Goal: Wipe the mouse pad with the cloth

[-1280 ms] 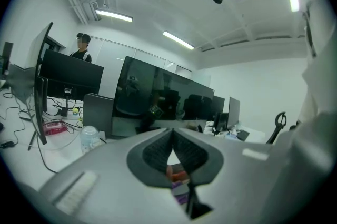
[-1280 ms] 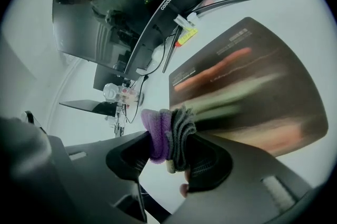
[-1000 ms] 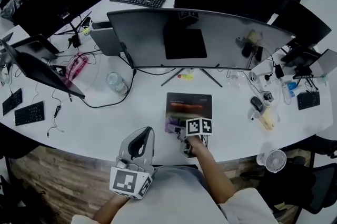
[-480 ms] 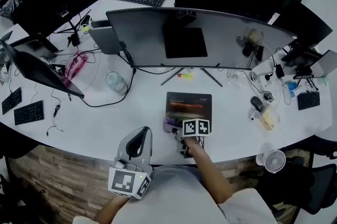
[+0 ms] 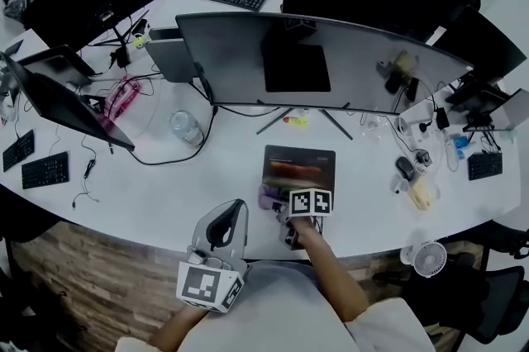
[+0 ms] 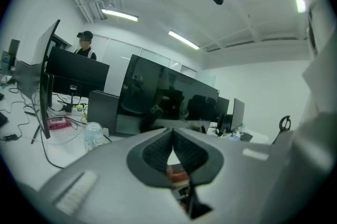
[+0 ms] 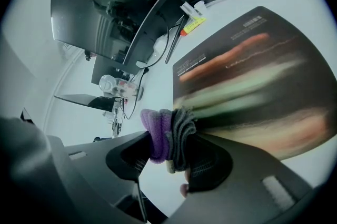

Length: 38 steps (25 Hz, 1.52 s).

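Mouse pad: dark, printed with blurred coloured bands; lies flat on the white desk, in front of the curved monitor's stand and near the desk's front edge.
Cloth: a purple and grey bunch at the pad's near left corner, touching the pad's surface there.
Right gripper: jaws clamped on the cloth, 1 pad on the purple side and 1 on the grey; the folds stick out past the tips toward the pad.
Left gripper: held low at the desk's front edge, left of the pad and apart from it; its 2 jaws meet at the tips with nothing between them.
Change over 1 s: the cloth and right gripper remain at the same corner of the pad, with only a slight shift. The left gripper keeps its place and stays closed. The whole scene sits a little further right, as the head camera has moved.
Hidden or unclear: the cloth and the marker cube cover the pad's near left corner. The pad's print is smeared in the right gripper view.
Orientation: the pad's bands and far edge run left to right, parallel to the monitor. Its outline looks close to square from above, so the long axis cannot be fixed.
Surroundings: a water bottle stands well left of the pad, and a small fan sits at the desk's right front.
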Each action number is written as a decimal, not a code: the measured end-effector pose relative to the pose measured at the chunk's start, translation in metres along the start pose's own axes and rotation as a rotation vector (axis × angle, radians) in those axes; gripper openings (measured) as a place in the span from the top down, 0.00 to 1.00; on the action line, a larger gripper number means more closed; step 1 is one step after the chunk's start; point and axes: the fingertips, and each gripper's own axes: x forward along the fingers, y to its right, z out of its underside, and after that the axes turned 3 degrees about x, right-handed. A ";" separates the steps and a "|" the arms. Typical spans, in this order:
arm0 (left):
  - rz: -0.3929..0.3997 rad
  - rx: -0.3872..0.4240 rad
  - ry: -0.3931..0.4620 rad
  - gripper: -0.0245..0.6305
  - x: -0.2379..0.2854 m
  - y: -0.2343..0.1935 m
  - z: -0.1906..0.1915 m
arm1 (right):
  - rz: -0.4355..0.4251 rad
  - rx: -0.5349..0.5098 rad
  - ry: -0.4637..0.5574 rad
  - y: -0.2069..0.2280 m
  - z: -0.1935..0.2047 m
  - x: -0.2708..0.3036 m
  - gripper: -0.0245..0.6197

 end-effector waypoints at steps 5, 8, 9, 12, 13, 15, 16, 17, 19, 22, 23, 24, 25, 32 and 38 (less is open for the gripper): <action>0.001 -0.004 -0.006 0.96 -0.001 -0.002 0.000 | -0.001 -0.003 -0.014 0.000 0.000 -0.002 0.66; -0.001 -0.005 -0.005 0.96 -0.001 -0.003 -0.001 | -0.001 -0.001 -0.020 0.001 0.000 -0.002 0.66; 0.000 -0.004 -0.003 0.96 -0.001 -0.003 -0.001 | -0.003 -0.001 -0.021 0.001 -0.001 -0.002 0.66; 0.004 -0.001 -0.002 0.96 0.000 -0.003 0.000 | -0.001 0.001 -0.020 0.002 -0.001 -0.003 0.66; 0.005 -0.002 -0.003 0.96 0.000 -0.004 0.000 | 0.001 0.003 -0.019 0.002 -0.001 -0.003 0.66; 0.008 -0.007 -0.002 0.96 0.000 -0.003 -0.001 | 0.005 0.007 -0.015 0.004 -0.001 -0.005 0.66; 0.009 -0.009 0.001 0.96 0.000 -0.003 -0.001 | 0.008 0.007 -0.014 0.005 -0.002 -0.006 0.66; 0.010 -0.011 0.004 0.96 0.001 -0.002 -0.002 | 0.010 0.004 -0.012 0.006 -0.003 -0.008 0.66; 0.011 -0.013 0.005 0.96 0.001 -0.002 -0.003 | 0.013 0.004 -0.010 0.009 -0.004 -0.010 0.66; 0.018 -0.007 0.002 0.96 0.002 0.001 -0.004 | 0.019 0.010 -0.012 0.011 -0.003 -0.013 0.66; 0.020 -0.004 0.003 0.96 0.002 0.002 -0.004 | 0.020 0.009 -0.012 0.011 -0.003 -0.014 0.66; 0.022 -0.002 0.004 0.96 0.002 0.003 -0.005 | 0.021 0.009 -0.012 0.011 -0.004 -0.015 0.66; 0.024 -0.001 0.005 0.96 0.002 0.003 -0.006 | 0.022 0.009 -0.011 0.012 -0.004 -0.015 0.66; 0.025 -0.005 0.010 0.96 0.001 0.005 -0.005 | 0.036 0.012 -0.014 0.016 -0.004 -0.021 0.66; 0.030 -0.008 0.011 0.96 0.002 0.006 -0.004 | 0.038 0.019 -0.020 0.019 -0.006 -0.025 0.66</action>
